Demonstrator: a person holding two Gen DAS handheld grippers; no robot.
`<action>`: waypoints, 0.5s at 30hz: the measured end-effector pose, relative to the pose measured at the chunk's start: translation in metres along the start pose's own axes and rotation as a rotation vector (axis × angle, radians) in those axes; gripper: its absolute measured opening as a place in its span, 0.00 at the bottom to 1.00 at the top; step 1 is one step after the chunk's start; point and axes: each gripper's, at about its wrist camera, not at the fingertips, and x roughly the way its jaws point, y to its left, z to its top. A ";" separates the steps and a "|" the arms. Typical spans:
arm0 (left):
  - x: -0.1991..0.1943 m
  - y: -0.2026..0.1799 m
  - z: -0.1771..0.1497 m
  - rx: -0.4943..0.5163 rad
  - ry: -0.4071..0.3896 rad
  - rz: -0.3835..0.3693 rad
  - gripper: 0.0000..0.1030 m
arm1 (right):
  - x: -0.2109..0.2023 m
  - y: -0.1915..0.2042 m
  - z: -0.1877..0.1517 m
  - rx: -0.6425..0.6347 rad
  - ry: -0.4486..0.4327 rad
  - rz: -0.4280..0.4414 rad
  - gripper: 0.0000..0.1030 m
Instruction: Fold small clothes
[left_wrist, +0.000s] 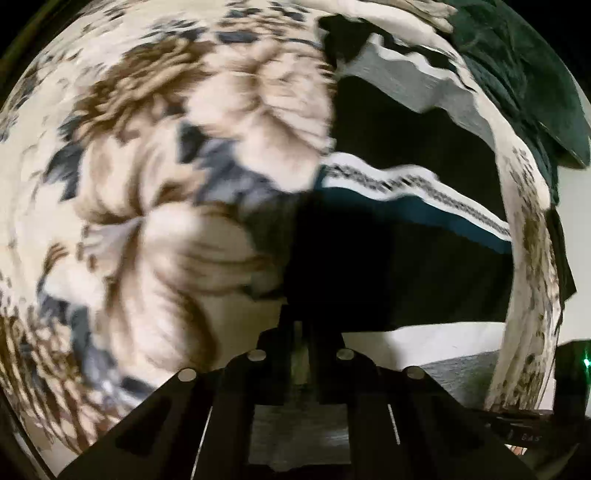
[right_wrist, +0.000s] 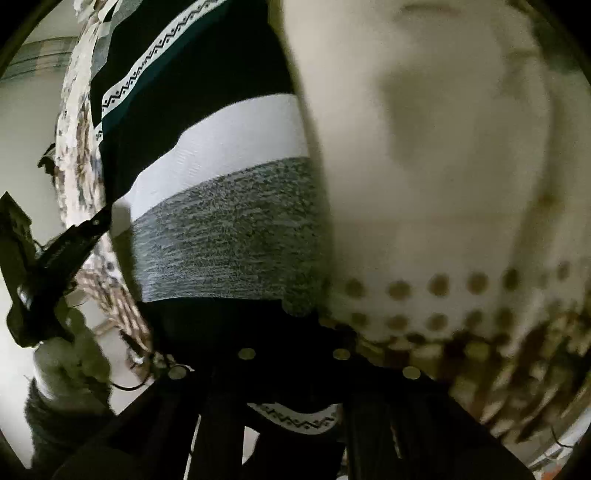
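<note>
- Left gripper (left_wrist: 301, 332): at 6 o'clock of the left view, fingers close together and clamped on the dark cloth of the sweater (left_wrist: 406, 258).
- Sweater: fills centre to 3 o'clock of the left view, black with a white zigzag band, a teal stripe, then white and grey bands toward 5 o'clock.
- Blanket (left_wrist: 147, 184): cream with brown and grey blotches, blurred, spread from 7 to 12 o'clock under and beside the sweater; one edge curves down the 3 o'clock side.
- Green cloth (left_wrist: 524, 81): dark, lying at 1 to 2 o'clock beyond the blanket edge.
- Right gripper (right_wrist: 295, 373): at 6 o'clock of the right view, buried in dark sweater (right_wrist: 229, 229) cloth; fingers hidden, so cannot tell whether apart or pinched.
- Sweater in the right view: hangs close to the lens from 11 o'clock down to centre, showing zigzag band, white band, grey knit band, then black at the gripper; a bit of zigzag trim pokes out between the gripper arms at 6 o'clock.
- Cream blanket (right_wrist: 443, 166): blurred, with brown dots, from 12 to 5 o'clock, touching the sweater's edge.
- Left gripper (right_wrist: 55, 258) seen at 9 o'clock of the right view, its tip against the sweater's white band edge.
</note>
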 end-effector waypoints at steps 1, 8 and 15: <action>0.000 0.006 0.001 -0.015 0.000 -0.005 0.05 | -0.002 0.000 -0.002 0.000 -0.010 -0.018 0.08; -0.013 0.014 0.001 -0.026 0.064 -0.077 0.11 | -0.001 -0.007 0.001 0.051 0.025 0.044 0.14; -0.042 0.036 -0.065 -0.149 0.143 -0.219 0.54 | -0.012 -0.029 -0.019 0.078 0.086 0.129 0.39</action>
